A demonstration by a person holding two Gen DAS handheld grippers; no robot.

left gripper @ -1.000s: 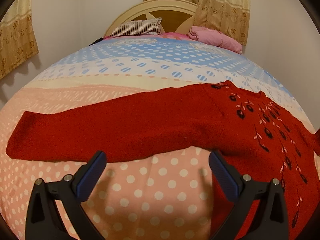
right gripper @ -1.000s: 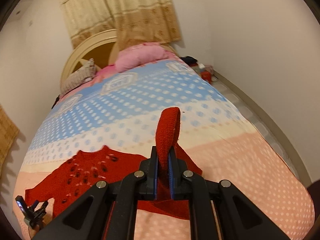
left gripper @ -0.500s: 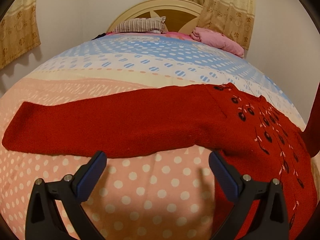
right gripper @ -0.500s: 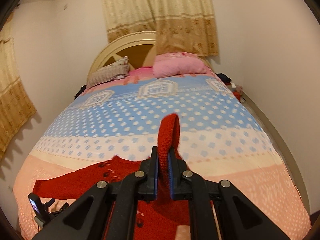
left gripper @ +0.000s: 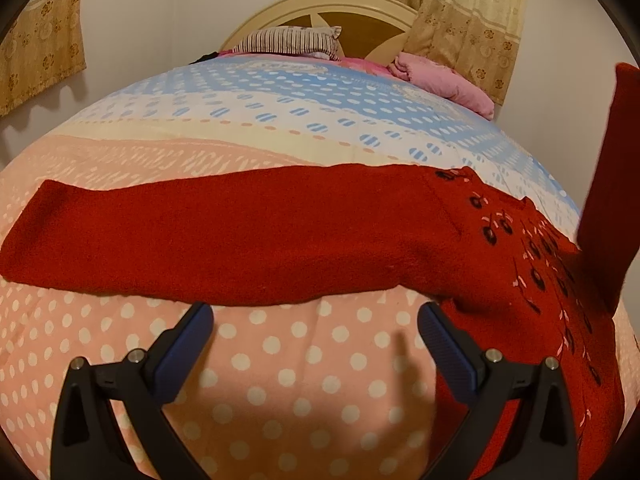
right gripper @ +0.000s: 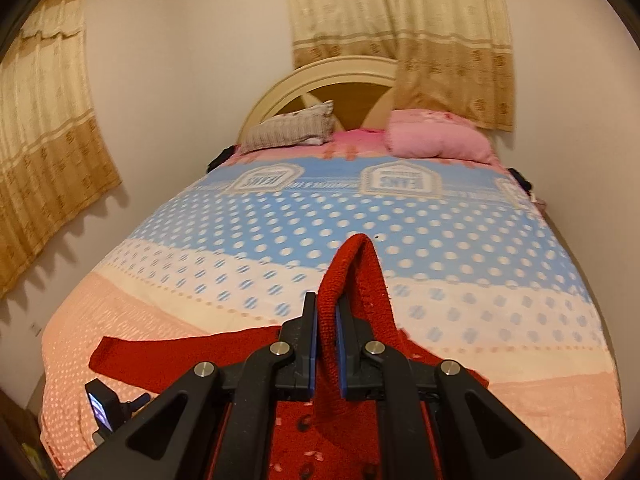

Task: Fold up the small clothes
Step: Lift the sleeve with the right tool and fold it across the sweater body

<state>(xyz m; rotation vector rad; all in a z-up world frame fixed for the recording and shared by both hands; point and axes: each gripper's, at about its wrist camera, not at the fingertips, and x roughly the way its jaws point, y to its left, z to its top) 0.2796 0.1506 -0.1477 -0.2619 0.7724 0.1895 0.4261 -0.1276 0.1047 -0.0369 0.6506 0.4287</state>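
I had the right gripper (right gripper: pixel 326 350) clamped tight on one sleeve (right gripper: pixel 352 280) of the red sweater (left gripper: pixel 280 236), its blue pads pinching the knit so the cuff end looped up above the fingers. The lifted sleeve hung at the right edge of the left wrist view. My left gripper (left gripper: pixel 316 344) stood wide apart, holding nothing, poised just above the polka-dot bedspread (left gripper: pixel 280 360) near the sweater's other sleeve (left gripper: pixel 160 236), which lay flat and stretched out to the left. The sweater's embroidered body lay spread on the peach part of the bedspread.
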